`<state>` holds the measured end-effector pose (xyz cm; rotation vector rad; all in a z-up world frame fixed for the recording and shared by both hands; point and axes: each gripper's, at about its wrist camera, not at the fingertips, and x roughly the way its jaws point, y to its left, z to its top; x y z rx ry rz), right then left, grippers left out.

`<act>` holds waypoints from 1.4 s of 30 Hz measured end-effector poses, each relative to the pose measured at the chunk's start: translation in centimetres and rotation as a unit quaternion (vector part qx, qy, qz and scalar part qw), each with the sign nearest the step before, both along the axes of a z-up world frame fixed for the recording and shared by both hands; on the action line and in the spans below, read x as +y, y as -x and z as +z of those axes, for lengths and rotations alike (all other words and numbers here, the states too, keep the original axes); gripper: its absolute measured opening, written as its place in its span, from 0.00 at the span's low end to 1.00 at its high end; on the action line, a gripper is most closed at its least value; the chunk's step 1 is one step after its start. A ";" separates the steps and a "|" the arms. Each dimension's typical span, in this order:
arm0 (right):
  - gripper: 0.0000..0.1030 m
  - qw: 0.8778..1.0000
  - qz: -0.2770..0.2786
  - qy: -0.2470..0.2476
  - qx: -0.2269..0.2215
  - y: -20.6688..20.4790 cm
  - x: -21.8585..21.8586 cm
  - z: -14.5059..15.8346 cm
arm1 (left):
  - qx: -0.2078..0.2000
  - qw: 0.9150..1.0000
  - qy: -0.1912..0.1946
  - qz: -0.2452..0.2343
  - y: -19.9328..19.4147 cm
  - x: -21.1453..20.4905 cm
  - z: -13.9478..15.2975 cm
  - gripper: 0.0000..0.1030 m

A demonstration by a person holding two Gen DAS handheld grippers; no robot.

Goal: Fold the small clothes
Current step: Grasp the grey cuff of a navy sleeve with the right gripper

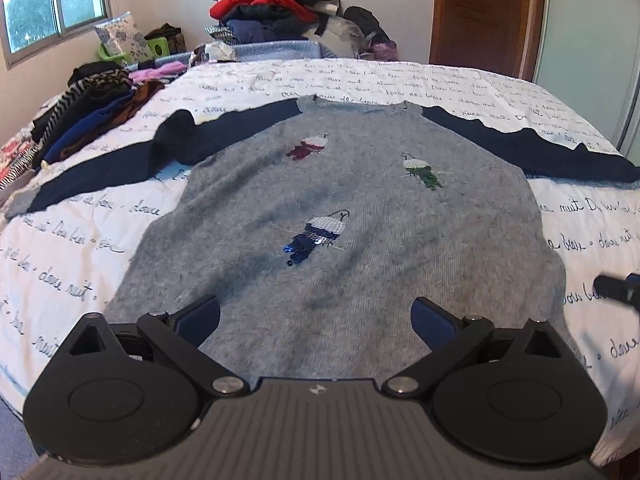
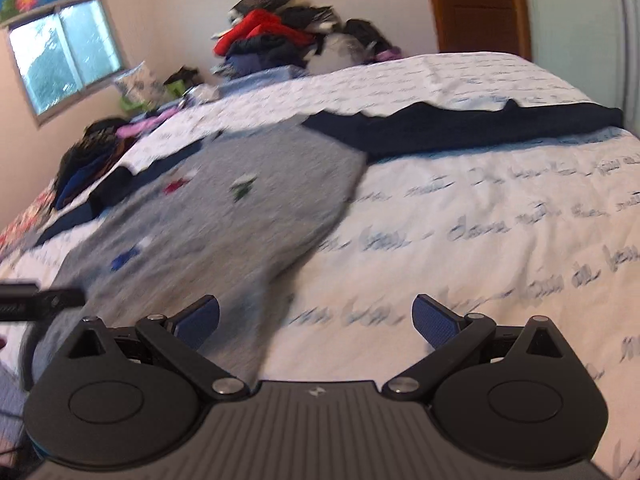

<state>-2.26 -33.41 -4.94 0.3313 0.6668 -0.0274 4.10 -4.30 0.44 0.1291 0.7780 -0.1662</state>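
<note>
Currently the grey sweater (image 1: 332,216) lies flat, face up on the bed (image 1: 460,80), navy sleeves spread wide (ready for folding). Left gripper (image 1: 316,316) hovers over its hem, jaws apart, empty; right gripper (image 2: 316,316) likewise apart beside the sweater's right edge.

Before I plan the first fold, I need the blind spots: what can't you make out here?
- Sweater hem: left wrist view, hidden behind the open left claw.
- Left cuff: cut off at the frame edge.
- Right wrist view: motion blur smears the sequin motifs and bedspread script.
</note>
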 end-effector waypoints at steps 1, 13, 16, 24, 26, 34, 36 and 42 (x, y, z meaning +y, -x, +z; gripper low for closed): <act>1.00 1.000 -0.021 -0.007 0.001 -0.5 -1.6 0.0 | 0.006 1.000 -0.001 0.000 -0.4 -0.2 -0.2 0.98; 1.00 0.927 -0.286 -0.229 -0.086 -6.9 -26.8 -3.8 | 0.050 0.998 -0.006 0.028 -4.7 -1.6 -2.4 0.98; 1.00 0.894 -0.321 -0.286 -0.123 -7.4 -30.2 -5.7 | 0.054 0.998 -0.009 0.033 -5.3 -1.7 -2.5 0.98; 1.00 0.869 -0.334 -0.311 -0.189 -10.0 -33.1 -7.0 | 0.062 0.997 -0.025 0.028 -6.3 -2.7 -2.8 0.98; 1.00 0.864 -0.334 -0.313 -0.210 -9.9 -33.6 -7.2 | 0.065 0.997 -0.032 0.022 -6.3 -3.0 -3.0 0.98; 0.64 0.830 -0.378 -0.334 -0.238 -10.5 -36.8 -7.9 | 0.062 0.997 -0.039 0.019 -6.3 -3.3 -2.9 0.98; 0.31 0.824 -0.397 -0.340 -0.220 -10.2 -37.3 -8.2 | 0.061 0.997 -0.039 0.021 -6.4 -3.1 -2.8 0.98; 0.08 0.828 -0.419 -0.316 -0.196 -10.0 -37.1 -7.7 | 0.066 0.997 -0.033 0.026 -6.8 -2.4 -2.8 0.98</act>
